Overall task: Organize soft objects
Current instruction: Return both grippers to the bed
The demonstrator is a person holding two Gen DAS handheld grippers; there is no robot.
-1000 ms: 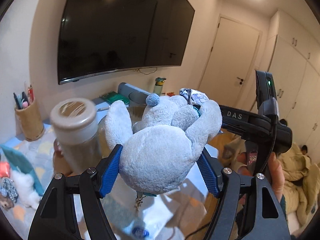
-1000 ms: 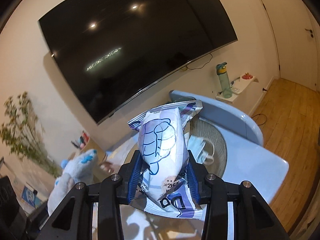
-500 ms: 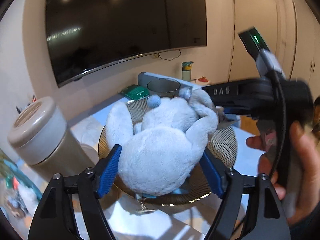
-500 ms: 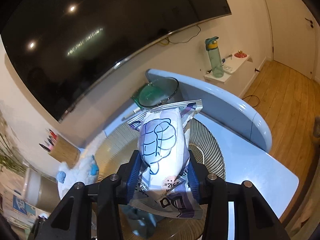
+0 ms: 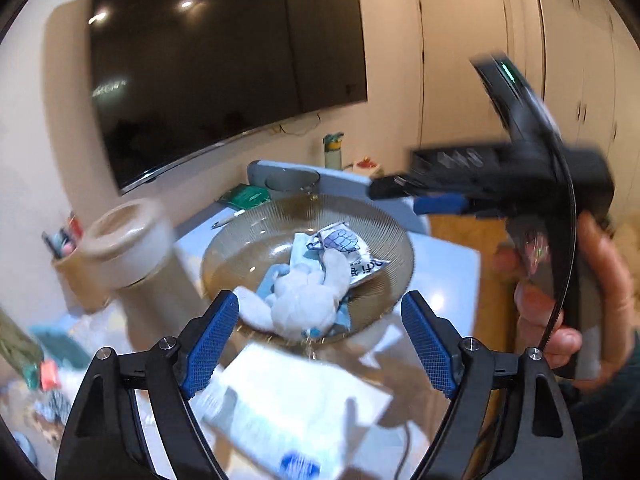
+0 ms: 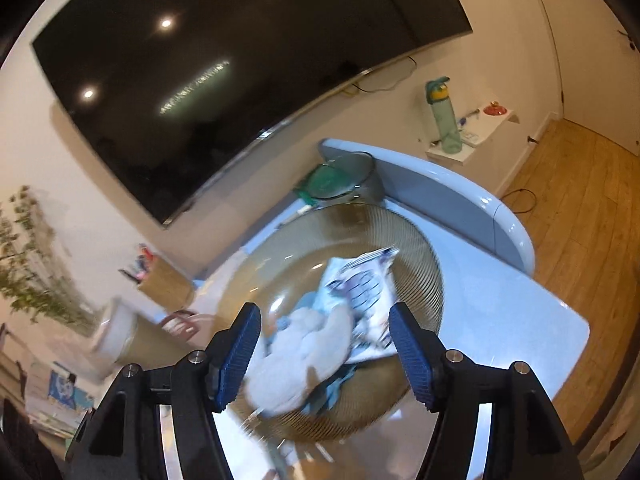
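Plush toy [image 5: 304, 300] & wipes pack [image 5: 344, 248] lie in ribbed glass bowl [image 5: 240, 236] on the bench, just beyond our tongs. Left tongs [image 5: 320, 344] & right tongs [image 6: 324, 356] both empty, jaws opening, nothing between pads. Drop-off step looks done; next we'd back off w/o clipping the rim, then fetch another soft item.
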